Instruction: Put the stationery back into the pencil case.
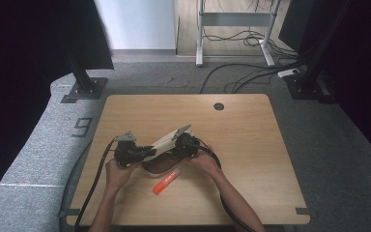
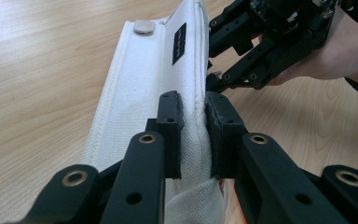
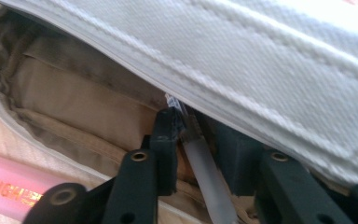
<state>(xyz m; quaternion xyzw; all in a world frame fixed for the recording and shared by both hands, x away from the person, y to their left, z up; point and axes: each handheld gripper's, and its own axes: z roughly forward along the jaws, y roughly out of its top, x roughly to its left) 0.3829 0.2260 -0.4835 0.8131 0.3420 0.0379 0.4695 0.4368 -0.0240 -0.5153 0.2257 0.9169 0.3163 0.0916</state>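
the white pencil case (image 1: 166,141) sits near the middle of the wooden counter (image 1: 251,145), its flap lifted by the left tool (image 1: 142,152), whose jaws are clamped on the flap's edge; in the left tool's own view the pads (image 2: 170,119) pinch the white cloth (image 2: 140,93) between them. from above, the two tools and hands cover most of the case, so its dark open mouth (image 1: 159,164) is only partly seen. the right tool (image 1: 179,147) reaches under the flap into the tan lining (image 3: 74,102). a thin frosted pen (image 3: 205,172) lies between its jaws, which stand slightly apart; the left pad (image 3: 168,135) is beside the pen, but whether either pad presses on it is hard to make out, and the pen's tip is lost in shadow under the flap. count: one case, one frosted pen, one orange highlighter (image 1: 166,181) lying on the counter just in front of the case, its lettering cut off in the right tool's view (image 3: 14,182). one snap button (image 2: 143,27) shows on the flap, and one black label (image 2: 179,43).
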